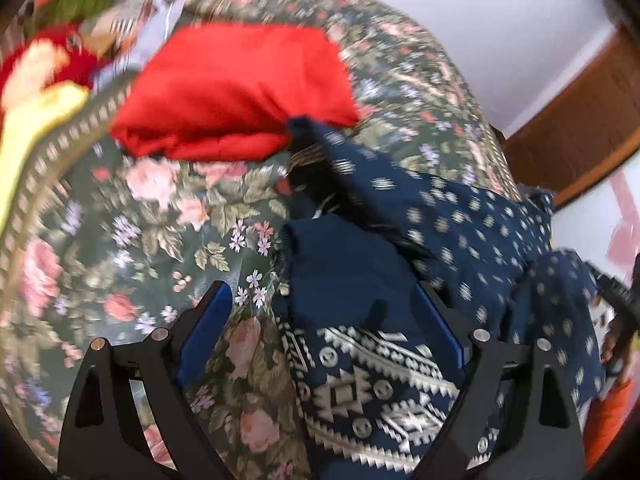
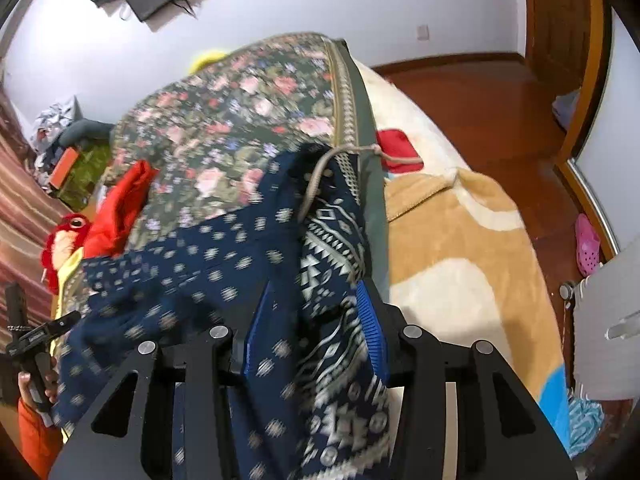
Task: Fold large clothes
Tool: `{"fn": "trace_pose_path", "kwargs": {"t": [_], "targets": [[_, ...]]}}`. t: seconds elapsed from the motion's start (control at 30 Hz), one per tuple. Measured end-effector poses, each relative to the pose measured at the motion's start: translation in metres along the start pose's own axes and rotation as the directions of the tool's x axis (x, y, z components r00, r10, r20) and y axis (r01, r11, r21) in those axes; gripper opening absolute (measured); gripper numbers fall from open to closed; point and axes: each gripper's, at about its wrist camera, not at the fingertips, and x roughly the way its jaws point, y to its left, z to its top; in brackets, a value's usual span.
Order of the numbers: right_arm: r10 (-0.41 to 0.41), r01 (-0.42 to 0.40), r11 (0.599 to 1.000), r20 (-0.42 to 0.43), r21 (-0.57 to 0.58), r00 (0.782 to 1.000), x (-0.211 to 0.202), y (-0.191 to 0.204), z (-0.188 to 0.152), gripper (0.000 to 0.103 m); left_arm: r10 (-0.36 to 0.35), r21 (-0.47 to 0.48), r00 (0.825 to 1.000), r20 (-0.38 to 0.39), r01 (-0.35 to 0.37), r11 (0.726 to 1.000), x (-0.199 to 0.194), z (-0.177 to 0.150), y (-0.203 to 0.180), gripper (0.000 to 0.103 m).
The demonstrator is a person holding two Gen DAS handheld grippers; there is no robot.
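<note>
A large navy garment [image 1: 472,240] with white dots and a white geometric band lies bunched on a floral bedspread [image 1: 132,232]. My left gripper [image 1: 324,312] is open, its blue pads wide apart, with the garment's banded part lying between them. In the right wrist view my right gripper [image 2: 316,324] is shut on the same navy garment [image 2: 208,264], cloth bunched between its blue pads [image 2: 370,320]. A beige drawstring [image 2: 320,176] runs over the garment's far end. The left gripper shows at the left edge of the right wrist view [image 2: 36,336].
A folded red garment [image 1: 236,88] lies on the floral bedspread beyond the navy one. A yellow item [image 1: 36,128] and a red plush toy [image 2: 66,236] sit at the bed's side. A beige blanket [image 2: 460,240] covers the bed's right part. Wooden floor [image 2: 500,96] and a pink shoe [image 2: 586,244] lie beyond.
</note>
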Motion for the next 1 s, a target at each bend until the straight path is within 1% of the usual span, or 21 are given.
{"fn": "trace_pose_path", "kwargs": {"t": [0.13, 0.23, 0.3, 0.4, 0.43, 0.47, 0.53, 0.6, 0.63, 0.7, 0.73, 0.8, 0.83, 0.87, 0.9, 0.97, 1.0], "targets": [[-0.013, 0.014, 1.000, -0.052, 0.019, 0.999, 0.029, -0.012, 0.013, 0.040, -0.040, -0.058, 0.998, -0.039, 0.037, 0.998, 0.030, 0.009, 0.013, 0.090], [-0.031, 0.033, 0.999, -0.081, 0.025, 0.996, 0.049, -0.018, 0.023, 0.040, -0.035, -0.075, 0.998, -0.057, 0.030, 0.997, 0.051, 0.016, 0.015, 0.090], [-0.025, 0.027, 0.999, -0.103, 0.024, 0.994, 0.063, -0.019, 0.030, 0.040, -0.034, -0.069, 0.998, -0.062, 0.029, 0.997, 0.060, 0.021, 0.013, 0.091], [-0.013, 0.016, 1.000, -0.118, 0.023, 0.993, 0.079, -0.020, 0.041, 0.040, -0.028, -0.024, 0.999, -0.035, 0.027, 0.999, 0.067, 0.031, 0.002, 0.092], [-0.007, 0.010, 1.000, -0.121, 0.023, 0.993, 0.084, -0.019, 0.044, 0.040, -0.026, -0.009, 0.999, -0.027, 0.025, 1.000, 0.068, 0.034, -0.001, 0.092], [-0.010, 0.013, 1.000, -0.119, 0.022, 0.993, 0.088, -0.019, 0.048, 0.043, -0.022, 0.004, 1.000, -0.017, 0.022, 1.000, 0.070, 0.038, -0.004, 0.093], [-0.011, 0.013, 1.000, -0.107, 0.021, 0.994, 0.096, -0.019, 0.055, 0.045, -0.010, 0.027, 1.000, 0.000, 0.010, 1.000, 0.074, 0.045, -0.008, 0.094], [0.000, 0.004, 0.999, -0.113, 0.035, 0.994, 0.105, -0.020, 0.061, 0.046, 0.001, 0.038, 1.000, 0.012, -0.001, 0.999, 0.080, 0.052, -0.011, 0.094], [0.005, 0.000, 0.999, -0.115, 0.041, 0.993, 0.108, -0.019, 0.064, 0.048, -0.002, 0.030, 1.000, 0.013, 0.001, 1.000, 0.083, 0.055, -0.011, 0.094], [0.005, 0.000, 0.999, -0.108, 0.050, 0.994, 0.109, -0.020, 0.065, 0.048, -0.024, -0.007, 1.000, 0.019, 0.025, 1.000, 0.088, 0.059, -0.010, 0.093], [0.000, 0.005, 0.999, -0.106, 0.046, 0.994, 0.110, -0.018, 0.066, 0.045, -0.037, -0.025, 0.999, 0.020, 0.037, 0.999, 0.090, 0.061, -0.008, 0.092], [-0.008, 0.010, 1.000, -0.091, 0.023, 0.996, 0.106, -0.015, 0.063, 0.035, -0.078, -0.044, 0.997, 0.027, 0.079, 0.996, 0.090, 0.061, -0.007, 0.072], [-0.002, 0.004, 1.000, -0.090, 0.015, 0.996, 0.105, -0.013, 0.062, 0.024, -0.086, -0.044, 0.996, 0.039, 0.088, 0.995, 0.087, 0.059, -0.008, 0.067], [0.004, -0.003, 1.000, -0.091, 0.014, 0.996, 0.105, -0.011, 0.063, 0.020, -0.085, -0.035, 0.995, 0.051, 0.087, 0.996, 0.084, 0.059, -0.011, 0.052], [0.010, -0.009, 1.000, -0.086, 0.018, 0.996, 0.101, -0.010, 0.062, 0.015, -0.075, -0.018, 0.995, 0.062, 0.076, 0.997, 0.078, 0.057, -0.015, 0.032], [0.003, -0.002, 1.000, -0.057, 0.014, 0.998, 0.089, -0.005, 0.061, 0.013, -0.034, 0.011, 0.996, 0.087, 0.034, 0.999, 0.067, 0.057, -0.023, 0.012], [0.008, -0.008, 1.000, -0.045, 0.013, 0.999, 0.085, -0.002, 0.063, 0.012, -0.033, 0.015, 0.995, 0.098, 0.032, 0.999, 0.062, 0.057, -0.023, 0.009]]}}
